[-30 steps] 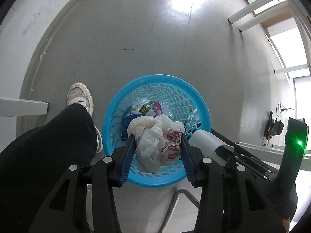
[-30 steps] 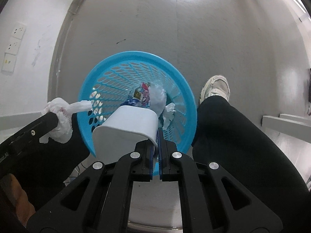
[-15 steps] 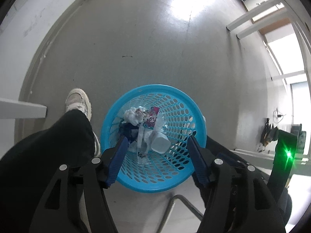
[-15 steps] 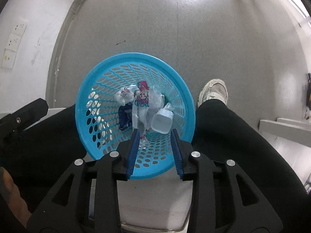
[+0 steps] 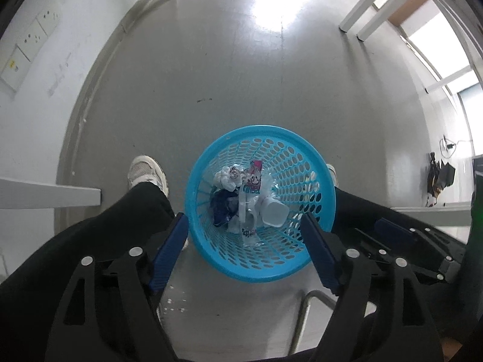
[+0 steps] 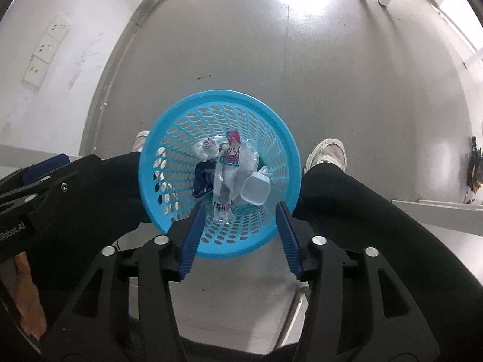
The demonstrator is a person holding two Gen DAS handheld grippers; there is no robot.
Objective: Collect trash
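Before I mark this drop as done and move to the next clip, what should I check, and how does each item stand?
1. Left gripper open and holding nothing: ok.
2. Right gripper open and holding nothing: ok.
3. White cup lies inside the blue basket: ok.
4. Knotted white bag and printed wrapper inside the basket: ok.
5. Basket upright on the floor between the person's legs: ok.
6. More trash left to collect elsewhere: cannot tell.

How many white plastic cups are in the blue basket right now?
1. The white cup lies tipped on its side at the right of the trash pile inside the blue basket, beside the clear wrapper. More could be buried under the pile.
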